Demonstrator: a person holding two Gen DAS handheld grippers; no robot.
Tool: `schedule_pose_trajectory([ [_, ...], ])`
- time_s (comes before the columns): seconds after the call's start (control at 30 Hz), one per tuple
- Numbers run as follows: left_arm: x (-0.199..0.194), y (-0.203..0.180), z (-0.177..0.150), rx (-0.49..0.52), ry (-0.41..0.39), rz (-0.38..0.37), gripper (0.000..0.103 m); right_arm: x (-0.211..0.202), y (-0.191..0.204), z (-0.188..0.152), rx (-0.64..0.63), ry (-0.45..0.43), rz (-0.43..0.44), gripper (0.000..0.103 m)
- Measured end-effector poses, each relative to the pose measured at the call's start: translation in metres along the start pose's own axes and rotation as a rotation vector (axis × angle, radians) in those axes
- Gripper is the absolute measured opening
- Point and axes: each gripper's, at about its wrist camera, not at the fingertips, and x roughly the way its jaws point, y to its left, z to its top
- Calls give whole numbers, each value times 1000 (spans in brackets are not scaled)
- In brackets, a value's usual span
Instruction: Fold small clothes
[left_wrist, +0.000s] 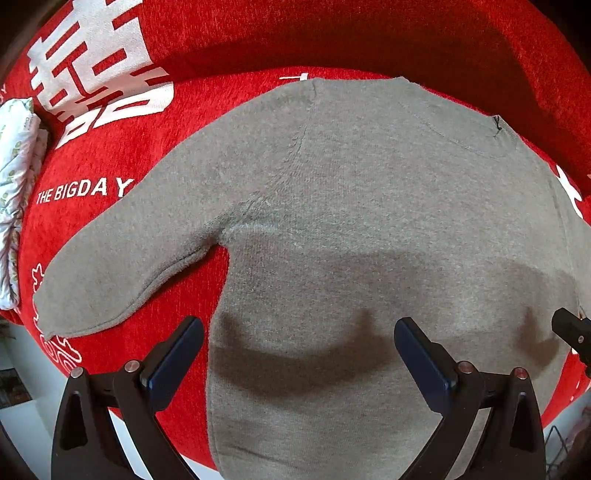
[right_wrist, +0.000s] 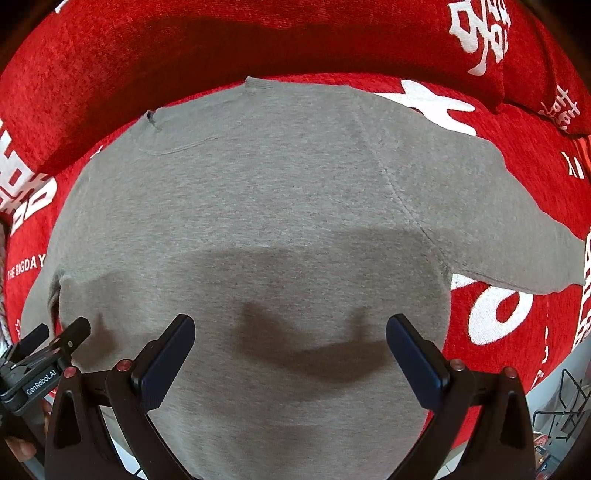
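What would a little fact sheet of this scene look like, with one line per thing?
garment: grey knit sweater, spread flat, both sleeves out to the sides
left sleeve: angled outward, unfolded
right sleeve: angled outward, unfolded
surface: red cover with white lettering
left gripper: open, over the sweater's lower body, holding nothing
right gripper: open, over the lower body, holding nothing
side item: white floral-print bundle at the left edge; what it is cannot be told
folding: not yet begun
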Motion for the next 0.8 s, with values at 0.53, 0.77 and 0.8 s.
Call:
schedule_pose_trajectory([
  [0.53, 0, 0, 0, -6, 0, 0, 103, -4, 20, 9, -16, 5, -19, 103],
  [0.77, 0, 2, -2, -15, -4, 2, 103, -3, 23, 8, -23, 1, -34, 103],
  [0.8, 0, 2, -2, -14, -4, 3, 103, -4, 23, 8, -22, 0, -34, 103],
])
